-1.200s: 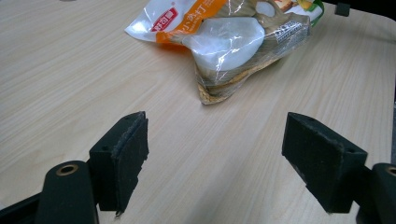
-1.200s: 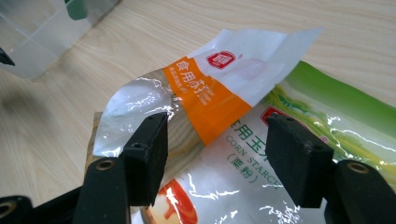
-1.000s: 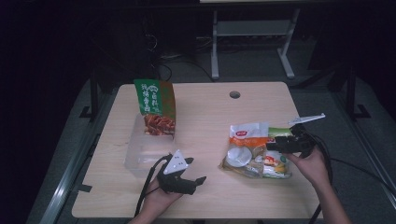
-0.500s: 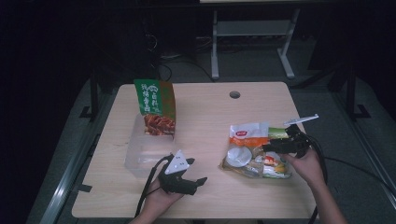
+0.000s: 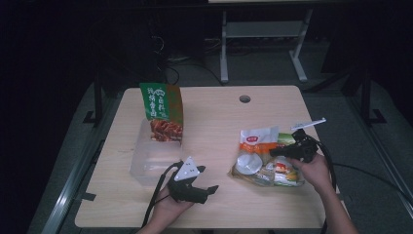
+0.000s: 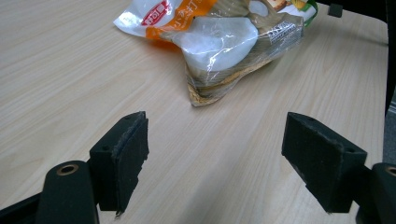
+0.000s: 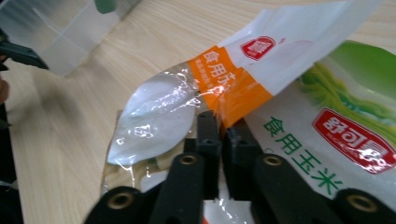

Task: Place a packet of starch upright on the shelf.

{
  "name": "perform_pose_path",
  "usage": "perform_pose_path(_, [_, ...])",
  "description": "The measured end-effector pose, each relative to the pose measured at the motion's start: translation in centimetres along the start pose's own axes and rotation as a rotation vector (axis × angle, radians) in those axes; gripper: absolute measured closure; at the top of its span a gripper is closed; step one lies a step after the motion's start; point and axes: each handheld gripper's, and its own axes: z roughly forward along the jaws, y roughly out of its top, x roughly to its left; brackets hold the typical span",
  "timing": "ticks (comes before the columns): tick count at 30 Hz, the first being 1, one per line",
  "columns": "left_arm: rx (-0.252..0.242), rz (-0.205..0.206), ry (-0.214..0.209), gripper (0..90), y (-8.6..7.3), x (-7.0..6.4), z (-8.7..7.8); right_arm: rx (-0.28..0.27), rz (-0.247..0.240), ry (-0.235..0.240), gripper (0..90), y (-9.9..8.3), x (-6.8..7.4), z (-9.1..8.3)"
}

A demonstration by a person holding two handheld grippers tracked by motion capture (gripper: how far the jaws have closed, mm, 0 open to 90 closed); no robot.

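Observation:
A pile of snack bags lies at the table's right. On top is a clear bag with a white-and-orange top [image 5: 257, 141] [image 7: 159, 112] [image 6: 215, 37], and under it a green-and-white bag [image 7: 345, 121]. My right gripper [image 5: 275, 152] [image 7: 223, 125] is shut on the orange edge of the top bag, whose white end lifts off the pile. My left gripper [image 5: 207, 179] [image 6: 215, 144] rests near the table's front edge, open wide with nothing between its jaws, pointing at the pile.
A green snack bag [image 5: 160, 109] stands upright at the back of a clear plastic box [image 5: 146, 161] [image 7: 60, 37] at the table's left. The wooden table [image 5: 214, 117] has a cable hole [image 5: 245, 99] near its far edge. Dark floor and a desk frame lie beyond.
My right gripper has slid a little to the left over the pile, onto the white-and-orange bag. The left gripper has stayed where it was.

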Motion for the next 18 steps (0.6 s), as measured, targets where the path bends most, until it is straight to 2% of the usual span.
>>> perform_pose_path(2, [0.007, 0.001, -0.004, 22.5, 0.1, 0.0, 0.2, 0.001, -0.01, -0.002, 89.8, 0.1, 0.2, 0.0])
perform_pose_path(7, [0.013, -0.004, -0.024, 22.5, 0.5, -0.1, 0.9, -0.04, -0.033, 0.029, 90.0, 0.2, 1.0, -0.6])
perform_pose_path(13, [0.005, -0.023, -0.042, 22.5, 1.3, 0.2, 2.1, -0.076, -0.086, 0.042, 90.0, 0.2, 2.3, -1.3])
perform_pose_path(18, [-0.009, -0.058, -0.063, 21.8, 2.1, 0.5, 3.3, -0.098, -0.15, 0.06, 90.0, 0.4, 3.7, -1.8])
